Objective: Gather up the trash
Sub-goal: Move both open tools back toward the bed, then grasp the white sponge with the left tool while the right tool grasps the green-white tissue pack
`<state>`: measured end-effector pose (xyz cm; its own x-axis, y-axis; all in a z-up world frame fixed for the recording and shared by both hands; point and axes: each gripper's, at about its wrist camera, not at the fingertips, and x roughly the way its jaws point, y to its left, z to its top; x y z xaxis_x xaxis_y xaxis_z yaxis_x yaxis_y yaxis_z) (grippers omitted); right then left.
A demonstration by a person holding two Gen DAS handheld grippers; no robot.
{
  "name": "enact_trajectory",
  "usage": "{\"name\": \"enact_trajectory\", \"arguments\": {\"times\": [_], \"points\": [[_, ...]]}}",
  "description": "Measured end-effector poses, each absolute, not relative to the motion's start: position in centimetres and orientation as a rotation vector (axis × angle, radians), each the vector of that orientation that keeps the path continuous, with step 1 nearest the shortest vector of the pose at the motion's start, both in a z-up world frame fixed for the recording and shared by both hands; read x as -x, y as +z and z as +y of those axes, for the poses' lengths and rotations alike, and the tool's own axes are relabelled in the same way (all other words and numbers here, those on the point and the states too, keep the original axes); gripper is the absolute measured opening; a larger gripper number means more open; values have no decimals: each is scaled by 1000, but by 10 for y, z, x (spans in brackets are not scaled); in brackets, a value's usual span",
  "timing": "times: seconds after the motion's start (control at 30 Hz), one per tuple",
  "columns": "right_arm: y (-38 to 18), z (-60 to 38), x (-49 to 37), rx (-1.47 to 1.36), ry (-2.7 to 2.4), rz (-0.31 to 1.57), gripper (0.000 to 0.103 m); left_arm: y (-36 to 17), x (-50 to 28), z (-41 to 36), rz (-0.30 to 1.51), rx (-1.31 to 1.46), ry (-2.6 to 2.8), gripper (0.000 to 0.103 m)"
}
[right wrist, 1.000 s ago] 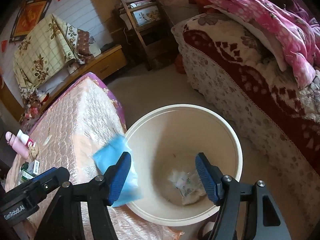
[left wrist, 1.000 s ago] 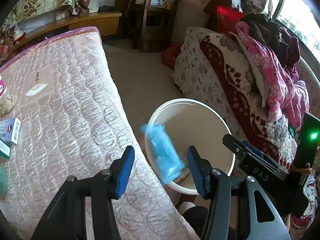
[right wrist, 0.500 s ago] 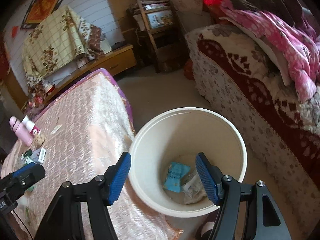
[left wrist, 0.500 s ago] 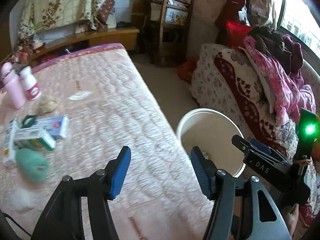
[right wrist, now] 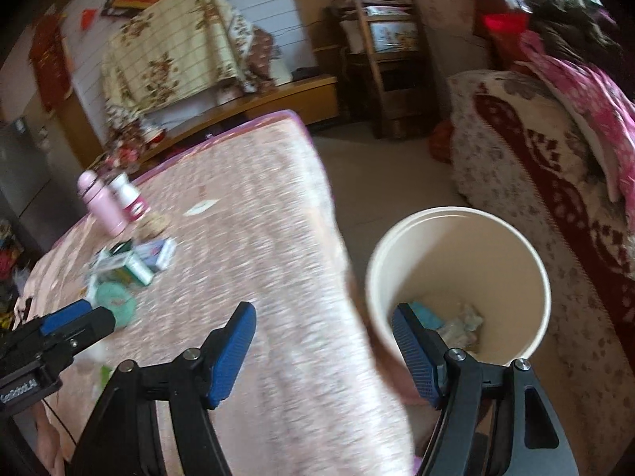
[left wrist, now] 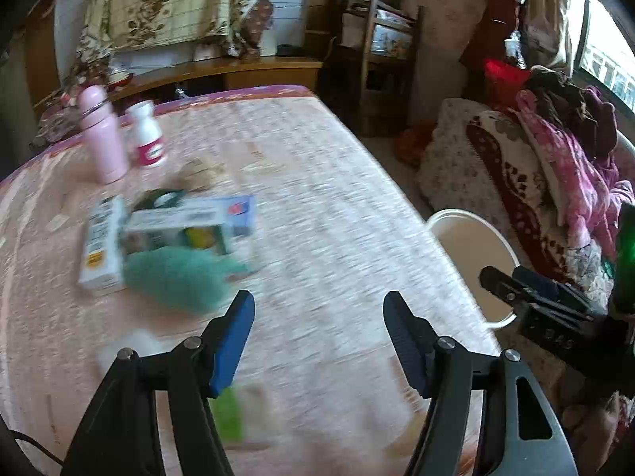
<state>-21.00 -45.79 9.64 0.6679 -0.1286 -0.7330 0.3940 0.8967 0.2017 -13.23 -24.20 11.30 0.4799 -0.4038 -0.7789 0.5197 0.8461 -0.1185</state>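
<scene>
My left claw [left wrist: 317,341] is empty, jaws opening over the pink mattress [left wrist: 337,206]. My right claw [right wrist: 323,347] is also empty, jaws opening, straddling the mattress edge and the bucket [right wrist: 532,261] at lower right. The bucket holds a blue wrapper [right wrist: 426,313] and crumpled paper [right wrist: 464,323]. Left of frame centre, trash on the mattress: a green wad [left wrist: 178,277], then boxes [left wrist: 174,230], all blurred. Farther, upper left: a pink bottle [left wrist: 101,135] beside a white bottle [left wrist: 147,135].
</scene>
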Motion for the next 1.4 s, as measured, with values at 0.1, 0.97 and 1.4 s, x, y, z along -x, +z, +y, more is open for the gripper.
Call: {"name": "enact_trajectory", "arguments": {"times": [0.1,0.97,1.4], "points": [[96,-433,203,-352,-240,803,74,111,128,-212,908,-149,-538,69],[55,-222,131,170,513,996,83,80,71,-67,1023,-88,-432,70],[43,-255,142,72,408,984,55,63,76,-106,1006,-262,-630,79]]}}
